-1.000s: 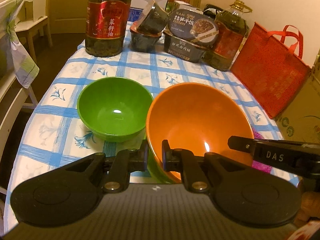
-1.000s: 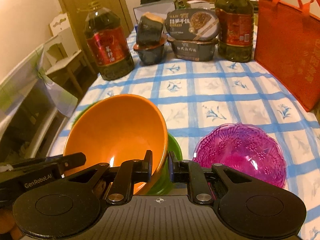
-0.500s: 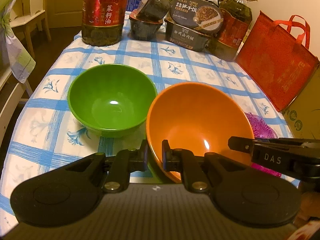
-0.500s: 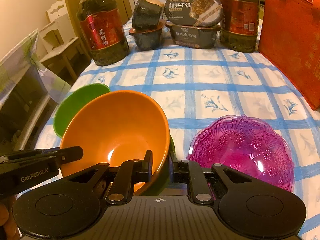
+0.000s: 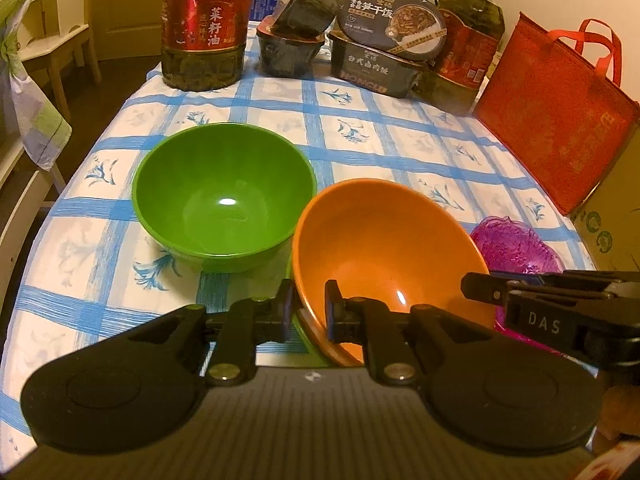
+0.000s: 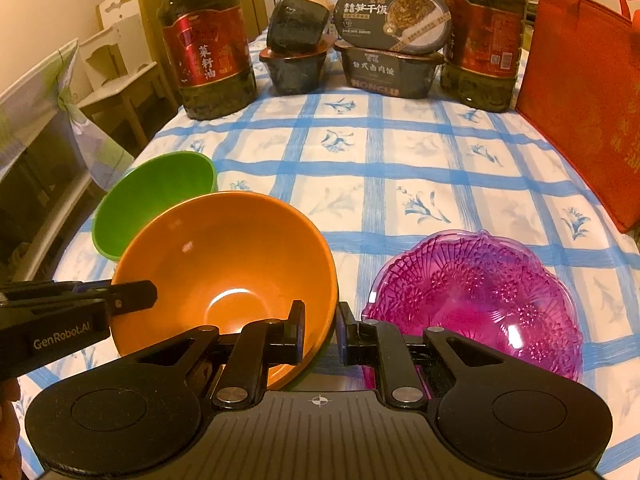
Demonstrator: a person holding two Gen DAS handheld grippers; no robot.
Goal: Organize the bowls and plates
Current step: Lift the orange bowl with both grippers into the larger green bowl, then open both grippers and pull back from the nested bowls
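Observation:
Both grippers hold one orange bowl (image 5: 384, 248) by its rim, raised and tilted above the table. My left gripper (image 5: 307, 309) is shut on its left rim. My right gripper (image 6: 320, 330) is shut on its right rim; the orange bowl (image 6: 228, 264) fills the lower left of the right wrist view. A green bowl (image 5: 222, 196) stands upright on the cloth just left of the orange one, and shows in the right wrist view (image 6: 152, 200) too. A purple glass bowl (image 6: 476, 300) sits on the table to the right, partly visible in the left wrist view (image 5: 516, 244).
A blue-checked tablecloth (image 6: 380, 168) covers the table. At the far end stand two large oil bottles (image 5: 208, 24) (image 6: 484, 36) and stacked dark food containers (image 6: 392, 32). A red bag (image 6: 588, 92) stands along the right edge. A white chair (image 5: 52, 40) is at the far left.
Both grippers pulled back and rose with the orange bowl, which now sits more level. A gap has opened between it and the green bowl; more of the table shows.

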